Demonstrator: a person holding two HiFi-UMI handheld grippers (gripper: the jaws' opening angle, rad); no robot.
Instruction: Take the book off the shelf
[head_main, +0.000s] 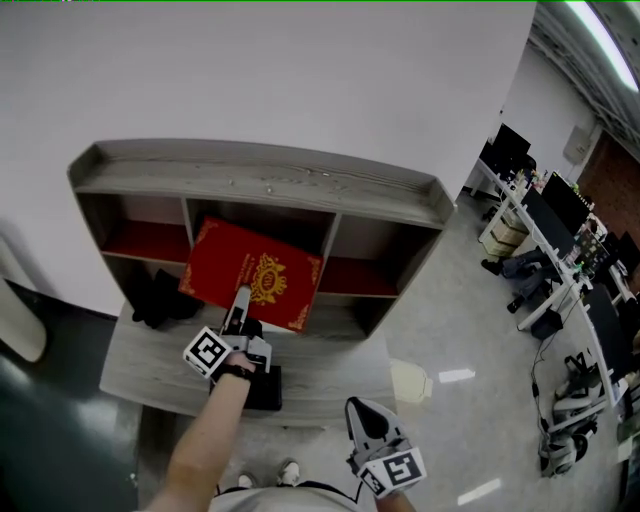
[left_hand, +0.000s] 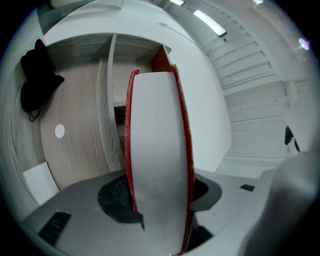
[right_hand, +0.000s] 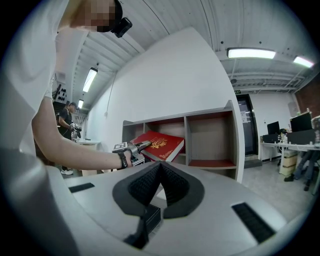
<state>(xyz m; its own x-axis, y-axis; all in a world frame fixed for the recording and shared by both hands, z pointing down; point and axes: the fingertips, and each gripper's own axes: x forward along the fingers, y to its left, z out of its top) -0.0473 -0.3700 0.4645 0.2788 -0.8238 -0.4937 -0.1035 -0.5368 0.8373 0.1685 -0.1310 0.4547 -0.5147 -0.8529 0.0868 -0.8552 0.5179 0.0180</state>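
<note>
Red hardcover book with a gold crest (head_main: 255, 275) is hanging tilted at the mouth of the middle compartment of the grey wooden shelf (head_main: 260, 182), its near edge out over the pale desk (head_main: 140, 372). I am clamping that edge in my left gripper (head_main: 240, 298), pads pressing both covers, so it cannot drop. I am holding my right gripper (head_main: 362, 410) low and near, jaws together, empty, leaving the way clear

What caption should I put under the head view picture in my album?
The left gripper holds a red book tilted in front of the shelf; the right gripper hangs shut below.
</note>
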